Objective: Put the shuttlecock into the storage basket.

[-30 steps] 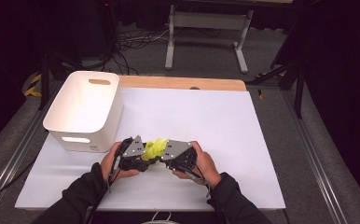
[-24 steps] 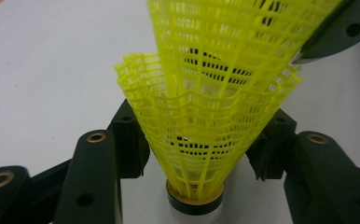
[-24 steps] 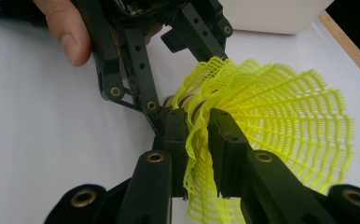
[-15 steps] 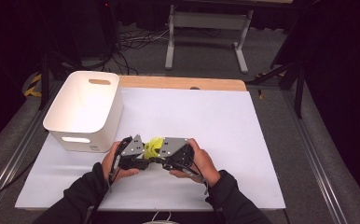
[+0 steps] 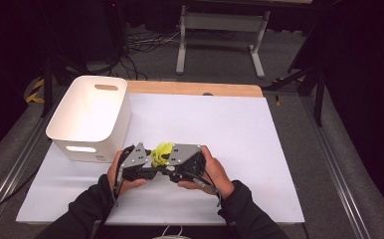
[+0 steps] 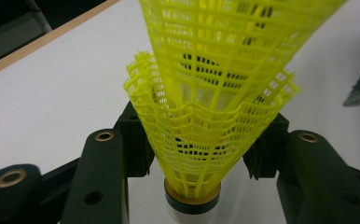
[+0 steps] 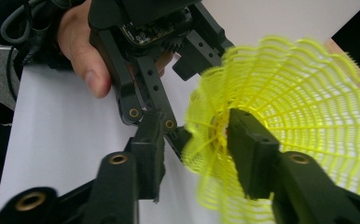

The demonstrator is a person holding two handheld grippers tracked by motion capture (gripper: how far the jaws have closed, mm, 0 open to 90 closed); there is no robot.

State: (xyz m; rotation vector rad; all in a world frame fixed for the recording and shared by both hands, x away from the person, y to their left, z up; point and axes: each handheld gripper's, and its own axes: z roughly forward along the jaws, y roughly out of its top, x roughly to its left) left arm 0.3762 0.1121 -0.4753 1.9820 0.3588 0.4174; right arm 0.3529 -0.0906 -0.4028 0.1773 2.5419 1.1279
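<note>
Left hand-held gripper (image 6: 197, 154) clamps shuttlecocks (image 6: 215, 93) (nested), right hand-held gripper (image 7: 192, 140) just loosened, hands unmoved

No readable text, label, brand, number or sign anywhere; none on white bin (image 5: 88, 117); none on yellow shuttlecocks (image 6: 206, 107); none on table sheet (image 5: 240, 134).

A wooden table (image 5: 195, 88), covered almost to its far edge by a white sheet (image 5: 220, 129), carries 1 white bin (image 5: 88, 119) with handle slots at its left side.
</note>
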